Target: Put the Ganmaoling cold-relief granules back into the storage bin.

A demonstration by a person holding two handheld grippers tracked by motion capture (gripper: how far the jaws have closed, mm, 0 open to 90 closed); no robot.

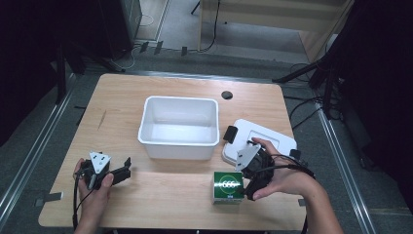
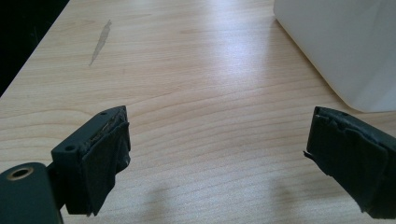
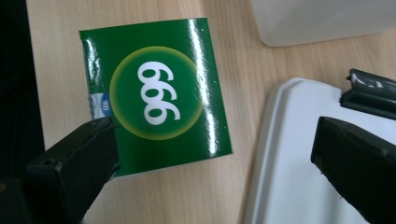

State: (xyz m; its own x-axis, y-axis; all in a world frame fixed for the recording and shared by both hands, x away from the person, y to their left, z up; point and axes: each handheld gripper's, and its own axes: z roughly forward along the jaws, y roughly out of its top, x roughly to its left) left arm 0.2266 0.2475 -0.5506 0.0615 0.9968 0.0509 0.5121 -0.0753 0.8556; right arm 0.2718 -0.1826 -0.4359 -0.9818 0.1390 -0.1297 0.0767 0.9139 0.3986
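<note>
Wooden bench (image 1: pixel 122 97) with three things on it.
We see a white tub (image 1: pixel 178 126) at centre frame, a white lid (image 1: pixel 260 139) to its right, and a green box (image 1: pixel 228 186) at lower right.

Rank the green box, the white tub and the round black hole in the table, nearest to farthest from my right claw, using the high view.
From the right claw:
1. Green box, right beside it on its left, near the table's front edge.
2. White tub, farther back and left, mid-table.
3. Round black hole, at the table's far edge, behind the tub's right corner.
</note>
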